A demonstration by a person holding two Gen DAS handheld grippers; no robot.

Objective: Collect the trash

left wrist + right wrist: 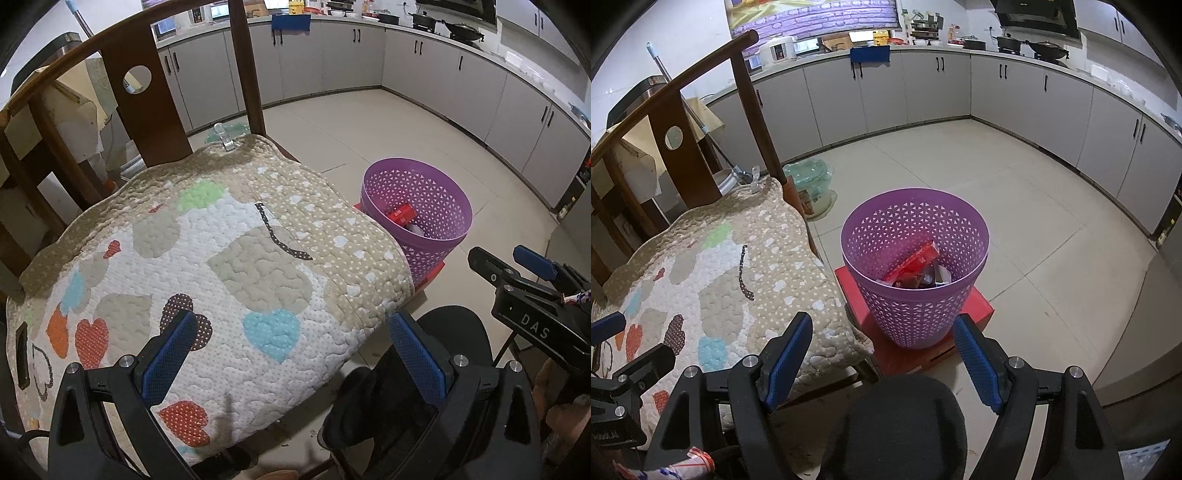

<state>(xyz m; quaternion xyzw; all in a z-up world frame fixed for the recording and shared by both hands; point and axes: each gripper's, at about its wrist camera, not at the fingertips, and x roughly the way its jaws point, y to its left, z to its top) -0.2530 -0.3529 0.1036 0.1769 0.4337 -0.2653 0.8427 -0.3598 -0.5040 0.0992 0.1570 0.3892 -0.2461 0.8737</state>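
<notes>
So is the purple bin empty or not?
Not empty: the bin holds a red box and wrappers at the bottom.

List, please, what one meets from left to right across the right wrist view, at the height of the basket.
Wooden chair → quilted cushion → red box → purple basket → tiled floor.

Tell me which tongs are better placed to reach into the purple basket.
Right. The right tongs, open and empty, face the purple basket directly; the left tongs sit over the chair cushion, basket off to their right.
</notes>
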